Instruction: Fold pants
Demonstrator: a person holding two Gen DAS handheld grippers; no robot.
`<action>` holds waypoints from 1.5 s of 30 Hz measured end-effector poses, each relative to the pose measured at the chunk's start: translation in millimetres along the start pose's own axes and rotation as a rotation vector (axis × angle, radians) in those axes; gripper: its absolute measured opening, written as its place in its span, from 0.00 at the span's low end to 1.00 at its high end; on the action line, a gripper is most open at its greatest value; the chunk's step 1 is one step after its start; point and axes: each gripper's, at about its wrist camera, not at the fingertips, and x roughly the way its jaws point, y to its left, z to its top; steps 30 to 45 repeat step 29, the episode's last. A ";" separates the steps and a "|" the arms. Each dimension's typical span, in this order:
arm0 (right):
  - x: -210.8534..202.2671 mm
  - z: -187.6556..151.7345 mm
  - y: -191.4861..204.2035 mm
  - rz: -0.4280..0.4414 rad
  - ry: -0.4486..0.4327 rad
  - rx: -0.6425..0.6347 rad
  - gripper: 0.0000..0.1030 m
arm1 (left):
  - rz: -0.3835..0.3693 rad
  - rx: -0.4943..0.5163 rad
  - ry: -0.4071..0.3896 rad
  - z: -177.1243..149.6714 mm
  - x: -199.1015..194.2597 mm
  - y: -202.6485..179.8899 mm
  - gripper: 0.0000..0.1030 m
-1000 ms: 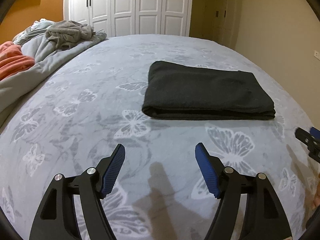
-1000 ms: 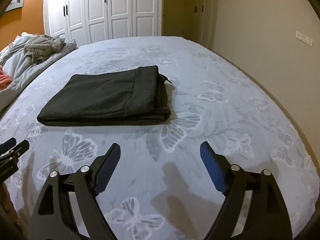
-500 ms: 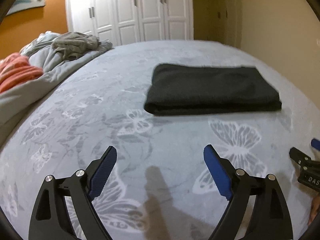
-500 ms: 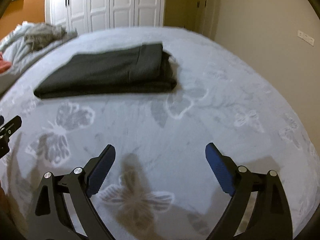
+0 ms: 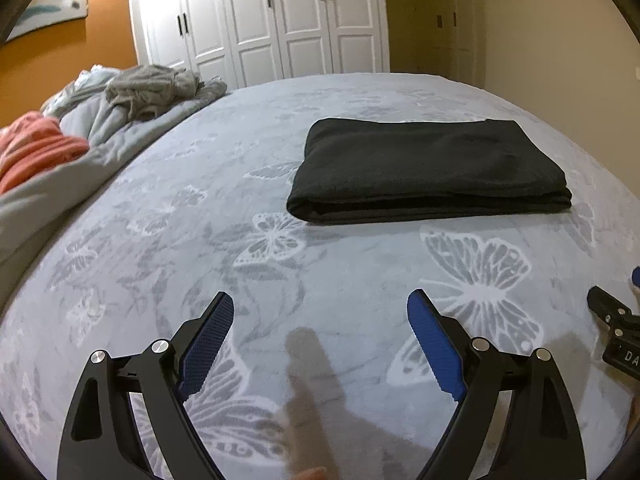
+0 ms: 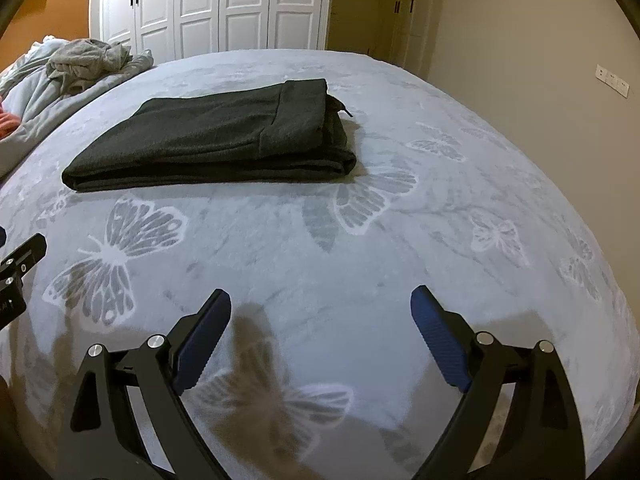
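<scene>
Dark pants lie folded into a flat rectangle on the grey butterfly bedspread. In the right wrist view the pants show the waistband and a drawstring end at their right side. My left gripper is open and empty, above the bedspread, well short of the pants. My right gripper is open and empty, also short of the pants. Each gripper's edge shows in the other's view, the right one in the left wrist view and the left one in the right wrist view.
A rumpled grey duvet with a grey garment and an orange-pink cloth lies along the bed's left side. White wardrobe doors stand behind the bed. A beige wall runs along the right.
Both grippers have drawn back and lowered a little from the folded pants and opened wider. The pants have not moved.
</scene>
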 end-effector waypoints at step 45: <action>1.2 -0.3 -0.3 0.002 0.012 0.009 0.87 | 0.007 0.006 -0.007 0.0 -0.3 -0.9 0.83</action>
